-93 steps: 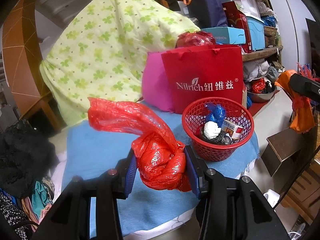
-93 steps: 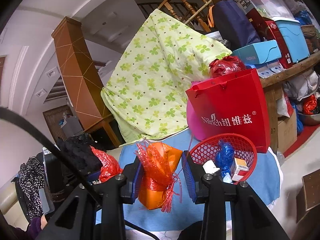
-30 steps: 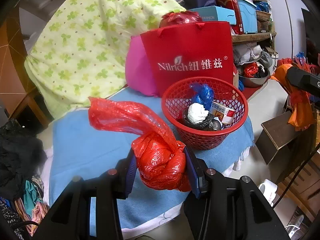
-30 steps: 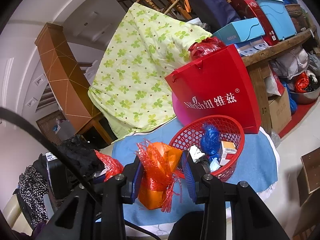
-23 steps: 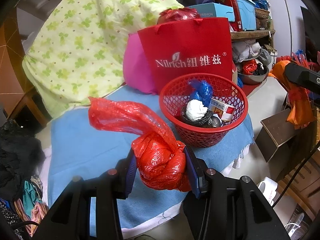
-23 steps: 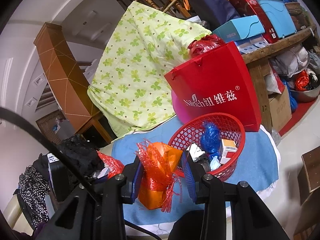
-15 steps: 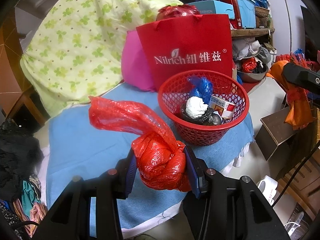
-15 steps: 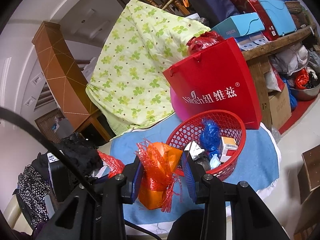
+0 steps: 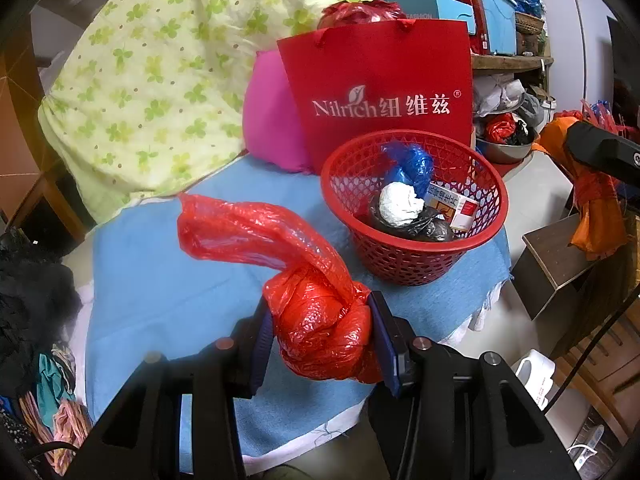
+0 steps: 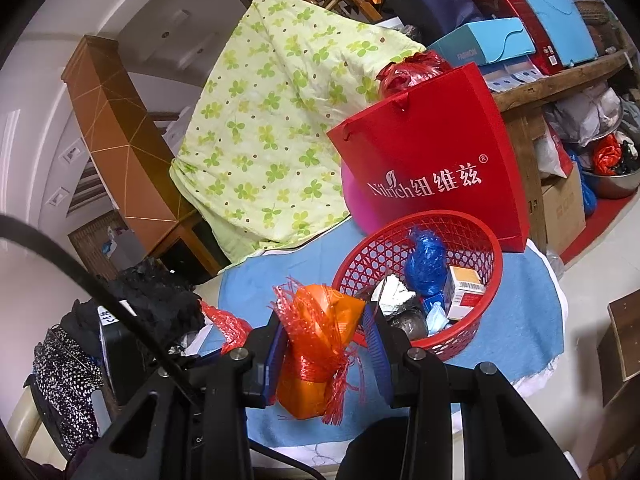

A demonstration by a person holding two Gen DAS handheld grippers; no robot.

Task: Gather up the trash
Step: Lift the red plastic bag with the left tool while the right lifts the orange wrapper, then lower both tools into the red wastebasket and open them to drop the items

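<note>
Both hands are closing in on the red basket (image 9: pixel 412 216), which sits larger and nearer in each view than three seconds ago, so the drop-off looks close. The left gripper (image 9: pixel 320 336) stays clamped on the knotted red plastic bag (image 9: pixel 324 320), its loose tail reaching up and away from the basket, short of the rim on the near-left side. The right gripper (image 10: pixel 326 344) keeps its fingers pressed against the orange bundle (image 10: pixel 316 344), now just beside the basket's near rim, perhaps overlapping it; the fisheye makes that hard to judge. Neither grasp has shifted. The basket already holds a blue bag, a white wad and a small box.
</note>
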